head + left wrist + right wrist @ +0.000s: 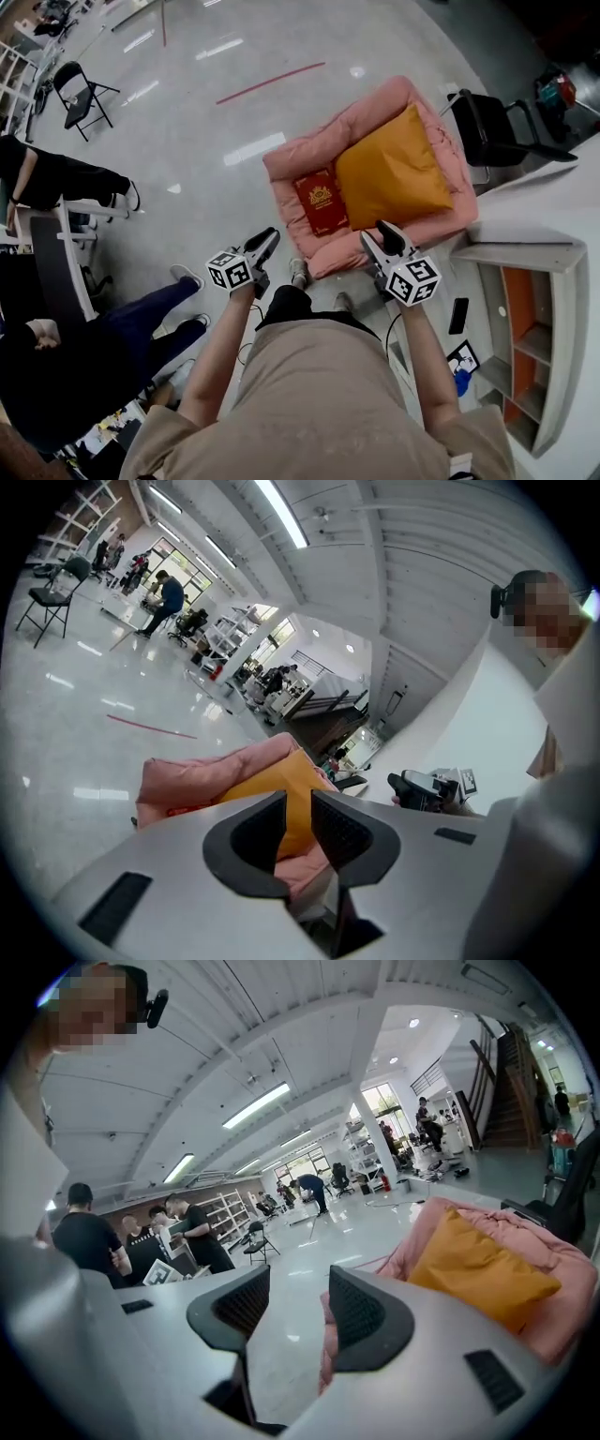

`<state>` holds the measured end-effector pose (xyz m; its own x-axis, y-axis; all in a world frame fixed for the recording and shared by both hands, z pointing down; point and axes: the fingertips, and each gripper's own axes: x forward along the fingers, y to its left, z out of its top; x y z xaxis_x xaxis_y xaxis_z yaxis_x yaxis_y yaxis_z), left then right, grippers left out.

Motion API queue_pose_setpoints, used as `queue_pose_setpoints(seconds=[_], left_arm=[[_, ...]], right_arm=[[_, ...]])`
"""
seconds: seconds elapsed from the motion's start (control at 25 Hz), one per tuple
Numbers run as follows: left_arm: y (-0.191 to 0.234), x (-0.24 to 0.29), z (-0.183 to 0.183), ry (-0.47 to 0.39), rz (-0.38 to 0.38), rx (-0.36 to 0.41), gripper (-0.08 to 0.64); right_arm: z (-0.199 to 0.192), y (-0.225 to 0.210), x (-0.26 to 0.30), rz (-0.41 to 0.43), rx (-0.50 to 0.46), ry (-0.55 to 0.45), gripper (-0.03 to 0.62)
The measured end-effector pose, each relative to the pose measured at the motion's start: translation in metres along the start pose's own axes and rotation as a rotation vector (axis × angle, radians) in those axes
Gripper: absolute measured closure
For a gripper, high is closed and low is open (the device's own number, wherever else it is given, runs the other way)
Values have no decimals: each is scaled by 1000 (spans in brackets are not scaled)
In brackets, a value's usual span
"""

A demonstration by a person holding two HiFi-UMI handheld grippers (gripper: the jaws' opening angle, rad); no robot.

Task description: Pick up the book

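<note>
The red book (321,202) with a gold emblem lies flat on a pink floor cushion (309,155), against the left side of an orange pillow (394,173). My left gripper (269,236) hovers near the cushion's front left corner, short of the book. In the left gripper view its jaws (298,803) stand a narrow gap apart with nothing between them, and the pillow (281,780) shows beyond. My right gripper (386,232) hangs over the cushion's front edge, right of the book. Its jaws (298,1288) are open and empty, with the orange pillow (478,1265) to their right.
A black chair (492,127) stands right of the cushion. A white shelf unit (525,309) is at the right, with a dark phone (458,316) on the floor by it. People sit at the left (66,178). A folding chair (80,89) stands far left. The floor is glossy grey.
</note>
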<state>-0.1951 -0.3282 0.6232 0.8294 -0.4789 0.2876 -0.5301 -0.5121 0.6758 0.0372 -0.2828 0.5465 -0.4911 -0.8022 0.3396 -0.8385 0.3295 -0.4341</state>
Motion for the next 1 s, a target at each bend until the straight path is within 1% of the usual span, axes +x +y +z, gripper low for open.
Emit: queue_pose_setpoints(seconds=[0.2, 0.44, 0.6, 0.72, 0.84, 1.0], left_arm=[[44, 36, 13, 102, -34, -2, 463], [92, 74, 5, 208, -52, -40, 442], [132, 107, -11, 266, -15, -77, 402], [158, 131, -32, 303, 30, -137, 367], [183, 154, -58, 336, 79, -172, 350], [217, 189, -95, 380, 137, -180, 335]], right_arm=[[10, -13, 38, -73, 21, -3, 402], [6, -28, 67, -163, 50, 8, 402], [2, -44, 82, -212, 63, 9, 402], [-4, -57, 90, -232, 86, 9, 402], [-13, -73, 102, -235, 90, 19, 402], [-35, -102, 129, -216, 69, 65, 402]])
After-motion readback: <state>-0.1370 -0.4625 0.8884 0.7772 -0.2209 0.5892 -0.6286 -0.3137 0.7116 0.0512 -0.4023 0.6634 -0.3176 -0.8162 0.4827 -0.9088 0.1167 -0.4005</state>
